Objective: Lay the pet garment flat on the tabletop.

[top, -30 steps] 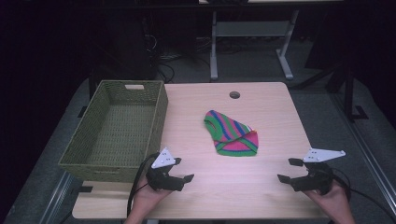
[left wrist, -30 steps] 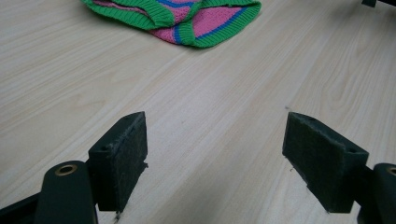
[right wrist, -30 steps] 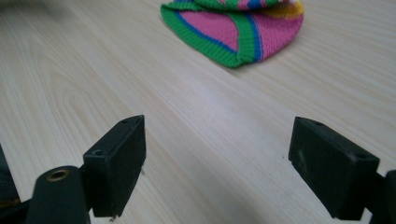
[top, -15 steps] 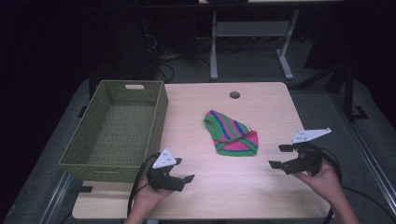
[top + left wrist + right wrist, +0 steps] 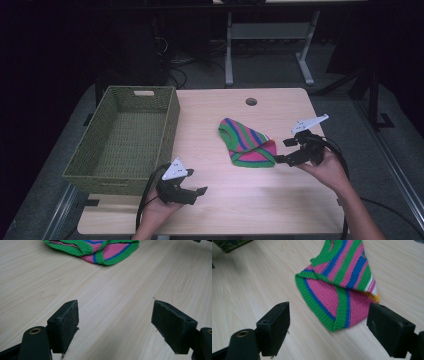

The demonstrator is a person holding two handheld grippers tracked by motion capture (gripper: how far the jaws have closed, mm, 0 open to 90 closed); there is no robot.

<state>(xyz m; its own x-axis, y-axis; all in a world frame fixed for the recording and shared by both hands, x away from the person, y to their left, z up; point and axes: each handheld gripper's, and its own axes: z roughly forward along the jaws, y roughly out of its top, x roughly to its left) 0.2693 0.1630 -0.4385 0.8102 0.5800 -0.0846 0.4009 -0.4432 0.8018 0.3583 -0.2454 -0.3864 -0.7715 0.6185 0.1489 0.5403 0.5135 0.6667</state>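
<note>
One striped knit, long axis diagonal, hem toward right gripper

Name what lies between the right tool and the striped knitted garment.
Nothing: in the right gripper view, bare table separates the open right tool from the striped knitted garment.

Right claw gapes wide just short of the striped knit garment; wooden table beneath.
</note>
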